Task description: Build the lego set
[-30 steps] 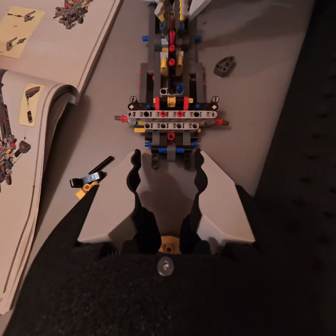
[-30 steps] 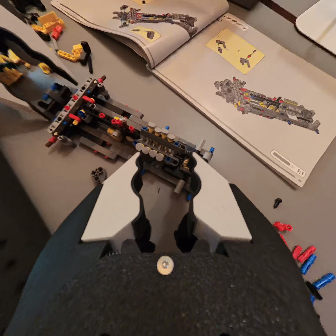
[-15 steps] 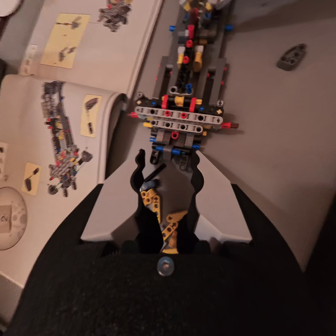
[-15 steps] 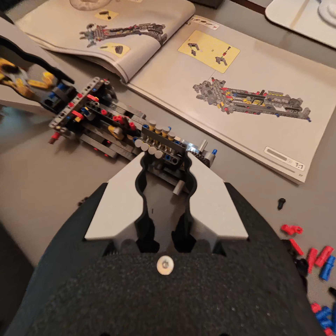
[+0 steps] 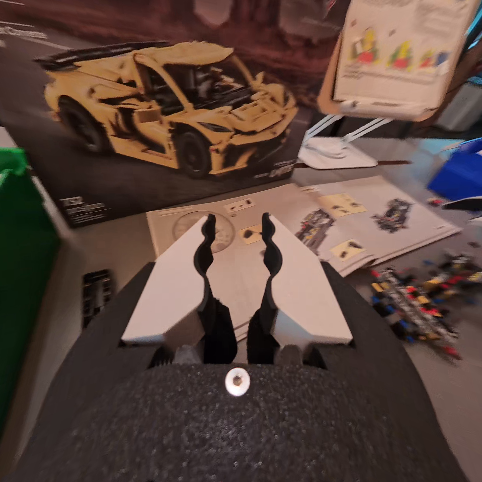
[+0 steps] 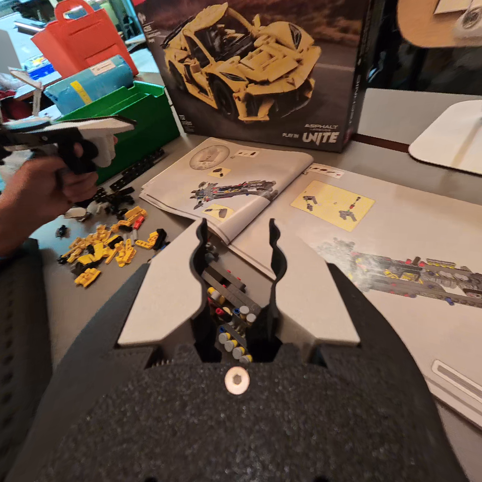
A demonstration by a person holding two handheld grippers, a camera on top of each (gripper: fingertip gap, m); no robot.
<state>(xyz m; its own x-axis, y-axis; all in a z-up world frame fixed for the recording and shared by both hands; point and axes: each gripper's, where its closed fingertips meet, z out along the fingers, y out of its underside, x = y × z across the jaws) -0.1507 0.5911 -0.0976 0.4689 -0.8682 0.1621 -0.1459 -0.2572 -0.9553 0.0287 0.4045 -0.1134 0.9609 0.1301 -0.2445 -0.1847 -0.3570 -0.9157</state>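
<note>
The part-built grey lego chassis [image 6: 229, 300], with red, blue and yellow pins, lies on the table and shows through the gap of my right gripper [image 6: 237, 224], whose jaws stand open above it. In the left wrist view the chassis is a blur at the right [image 5: 417, 300]. My left gripper [image 5: 238, 216] is open and empty, raised over the open instruction booklet [image 5: 287, 234]. In the right wrist view it [image 6: 122, 124] is held high at the left by a hand [image 6: 39, 195], above a pile of loose yellow and black pieces [image 6: 104, 247].
The set's box [image 6: 260, 73] with a yellow car picture stands behind the booklet [image 6: 339, 203]. A green bin [image 6: 135, 117] and a red bag [image 6: 78, 39] are at the back left. A white base plate [image 6: 448, 138] lies at the back right. A black part [image 5: 97, 294] lies beside the bin. One gripper's finger ends stand about 25 cm off the other's.
Both grippers have tilted up from the table. The left one has swung away from the chassis end to above the booklet. The right one has moved forward over the chassis.
</note>
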